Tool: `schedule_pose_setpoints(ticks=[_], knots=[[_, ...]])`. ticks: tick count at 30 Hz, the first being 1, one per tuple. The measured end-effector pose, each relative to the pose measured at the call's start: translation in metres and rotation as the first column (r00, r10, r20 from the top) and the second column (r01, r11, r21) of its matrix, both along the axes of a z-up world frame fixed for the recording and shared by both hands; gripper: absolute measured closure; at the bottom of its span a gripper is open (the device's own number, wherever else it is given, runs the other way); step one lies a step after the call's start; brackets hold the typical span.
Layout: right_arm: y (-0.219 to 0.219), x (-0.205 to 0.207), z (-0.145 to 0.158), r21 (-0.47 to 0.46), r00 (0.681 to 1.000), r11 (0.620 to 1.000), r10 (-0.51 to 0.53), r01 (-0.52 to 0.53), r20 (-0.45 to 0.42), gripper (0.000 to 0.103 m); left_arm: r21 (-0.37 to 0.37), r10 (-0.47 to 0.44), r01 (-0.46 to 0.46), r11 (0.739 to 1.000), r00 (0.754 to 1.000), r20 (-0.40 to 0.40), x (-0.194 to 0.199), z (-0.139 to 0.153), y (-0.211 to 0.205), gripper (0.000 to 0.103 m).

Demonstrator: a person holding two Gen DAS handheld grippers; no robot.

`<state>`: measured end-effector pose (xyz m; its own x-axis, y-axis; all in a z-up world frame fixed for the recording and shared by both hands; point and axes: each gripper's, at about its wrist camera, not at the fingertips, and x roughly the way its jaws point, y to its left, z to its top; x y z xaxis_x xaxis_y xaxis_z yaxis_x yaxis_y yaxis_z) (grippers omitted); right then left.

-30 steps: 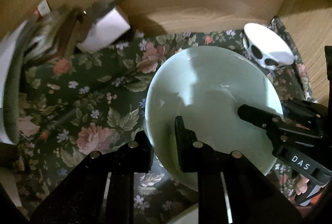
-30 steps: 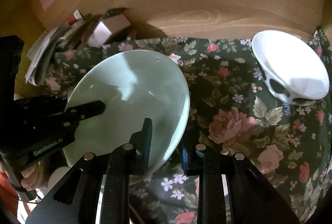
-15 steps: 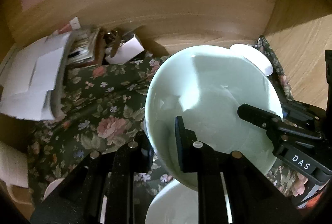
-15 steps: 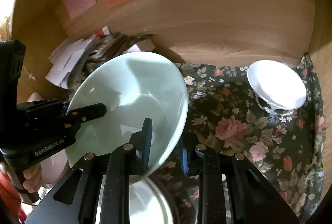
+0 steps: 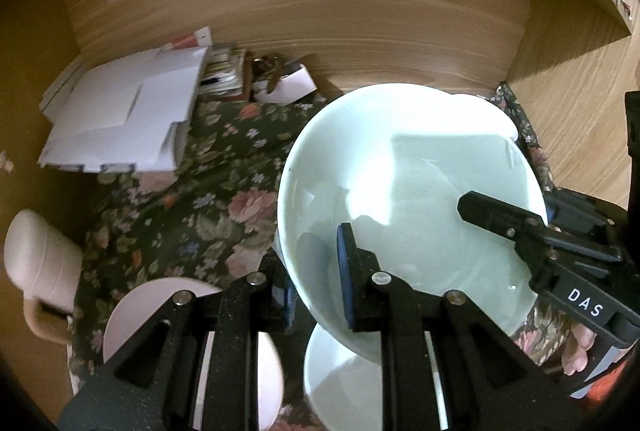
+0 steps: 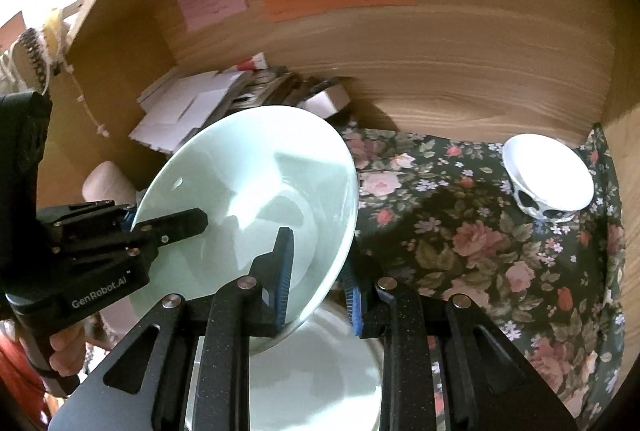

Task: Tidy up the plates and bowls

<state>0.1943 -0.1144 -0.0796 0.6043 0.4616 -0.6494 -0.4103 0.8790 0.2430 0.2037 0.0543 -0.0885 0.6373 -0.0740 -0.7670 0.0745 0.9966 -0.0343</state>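
**Green bowl gripped from both sides above the cloth**

Left wrist view: the left gripper is clamped on the near rim of the green bowl, one finger inside, one outside. The right gripper bites the opposite rim. A plate lies underneath, a pink plate beside it.

Right wrist view: the right gripper pinches the bowl rim. The bowl hangs tilted over the floral cloth; a white bowl sits well apart.

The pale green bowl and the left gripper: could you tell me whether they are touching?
Touching. In the left wrist view the left gripper is shut on the pale green bowl, one finger inside the rim and the other outside.
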Motion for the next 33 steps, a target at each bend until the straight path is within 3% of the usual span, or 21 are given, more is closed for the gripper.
schedule_pose_setpoints(ticks=[18, 33], knots=[[0.066, -0.023, -0.013, 0.022, 0.992, 0.992, 0.127, -0.126, -0.021, 0.081, -0.024, 0.129, -0.129, 0.991, 0.992, -0.002, -0.056, -0.009, 0.068, 0.085], [0.119, -0.03, -0.038, 0.011, 0.969, 0.973, 0.232, -0.232, -0.083, 0.081, -0.045, 0.202, -0.204, 0.978, 0.978, -0.05, -0.087, -0.029, 0.115, 0.085]])
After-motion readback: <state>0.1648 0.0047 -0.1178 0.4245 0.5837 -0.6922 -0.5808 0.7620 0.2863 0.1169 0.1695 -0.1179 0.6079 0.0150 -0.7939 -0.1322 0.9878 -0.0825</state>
